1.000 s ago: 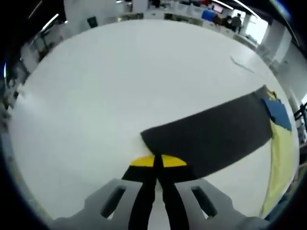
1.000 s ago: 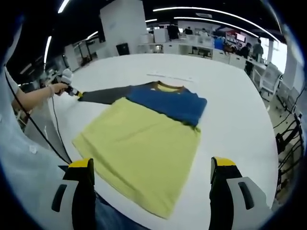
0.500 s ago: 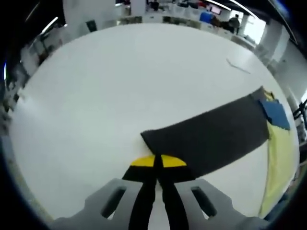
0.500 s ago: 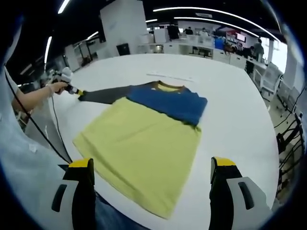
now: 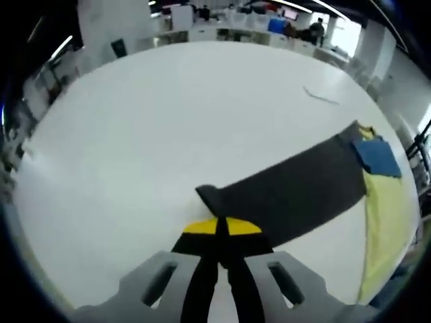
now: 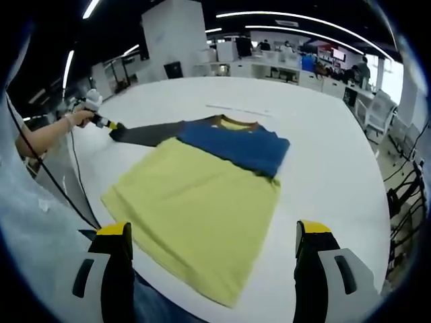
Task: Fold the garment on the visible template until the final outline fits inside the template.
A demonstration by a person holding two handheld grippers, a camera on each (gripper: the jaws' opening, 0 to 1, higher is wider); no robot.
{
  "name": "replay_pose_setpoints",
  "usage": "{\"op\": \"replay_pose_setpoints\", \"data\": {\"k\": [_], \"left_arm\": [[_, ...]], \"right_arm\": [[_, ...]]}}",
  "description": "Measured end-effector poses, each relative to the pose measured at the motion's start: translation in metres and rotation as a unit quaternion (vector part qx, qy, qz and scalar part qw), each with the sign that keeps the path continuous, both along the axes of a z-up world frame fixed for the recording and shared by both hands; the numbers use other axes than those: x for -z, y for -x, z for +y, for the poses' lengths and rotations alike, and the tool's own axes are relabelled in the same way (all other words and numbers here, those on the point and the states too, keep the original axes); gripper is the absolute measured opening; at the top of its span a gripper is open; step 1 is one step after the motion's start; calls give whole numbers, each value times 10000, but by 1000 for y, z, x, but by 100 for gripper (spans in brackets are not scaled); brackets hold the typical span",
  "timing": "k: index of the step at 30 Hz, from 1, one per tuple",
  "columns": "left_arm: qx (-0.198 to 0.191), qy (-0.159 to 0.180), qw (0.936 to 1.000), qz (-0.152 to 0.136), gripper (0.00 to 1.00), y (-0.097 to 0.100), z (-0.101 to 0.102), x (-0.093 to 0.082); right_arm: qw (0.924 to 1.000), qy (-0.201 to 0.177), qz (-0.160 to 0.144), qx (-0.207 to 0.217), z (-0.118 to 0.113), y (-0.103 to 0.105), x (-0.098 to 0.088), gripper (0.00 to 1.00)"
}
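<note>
A long-sleeved shirt (image 6: 202,195) lies flat on the big white table (image 6: 323,134), its yellow-green body nearest the person, a blue band across the chest and a yellow collar at the far side. One dark grey sleeve (image 6: 145,133) runs out from the shoulder toward ten o'clock in the right gripper view.

At the end of that sleeve the left gripper (image 5: 219,232) has its jaws pressed together, yellow tips touching, pinching the cuff. In the left gripper view the sleeve (image 5: 289,195) stretches away from the jaws toward two o'clock, and its corner just above the jaw tips is curled up off the table. Past the sleeve, at three o'clock, a slice of the blue chest band and the yellow-green body shows. In the right gripper view the same gripper (image 6: 100,120) sits at ten o'clock, held in the person's hand (image 6: 82,118), with a black cable hanging from it.

The right gripper (image 6: 212,235) hovers near the shirt's hem with its jaws spread wide, one at seven o'clock and one at five o'clock, gripping nothing.

A thin pale strip (image 6: 239,110) lies on the table beyond the collar, apart from the shirt. I cannot make out a template outline on the table.
</note>
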State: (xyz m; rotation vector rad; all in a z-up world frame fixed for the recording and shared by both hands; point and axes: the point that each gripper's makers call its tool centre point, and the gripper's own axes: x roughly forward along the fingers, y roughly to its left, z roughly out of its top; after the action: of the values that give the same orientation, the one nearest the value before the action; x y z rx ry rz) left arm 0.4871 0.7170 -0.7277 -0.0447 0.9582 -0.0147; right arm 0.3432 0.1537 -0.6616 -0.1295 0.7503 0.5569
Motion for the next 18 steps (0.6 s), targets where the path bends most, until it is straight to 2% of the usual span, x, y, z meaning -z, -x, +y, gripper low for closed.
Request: {"op": "replay_pose_setpoints", "data": {"k": [5, 15, 18], "left_arm": [[49, 1, 10000, -36, 0, -2, -6, -6], [236, 69, 9989, -397, 0, -14, -23, -32], [260, 452, 9967, -627, 0, -21, -37, -41]], "right_arm": [[10000, -14, -12, 20, -1, 1, 0, 100], [10000, -52, -18, 51, -1, 5, 2, 100], [9999, -60, -27, 80, -3, 7, 3, 100]]}}
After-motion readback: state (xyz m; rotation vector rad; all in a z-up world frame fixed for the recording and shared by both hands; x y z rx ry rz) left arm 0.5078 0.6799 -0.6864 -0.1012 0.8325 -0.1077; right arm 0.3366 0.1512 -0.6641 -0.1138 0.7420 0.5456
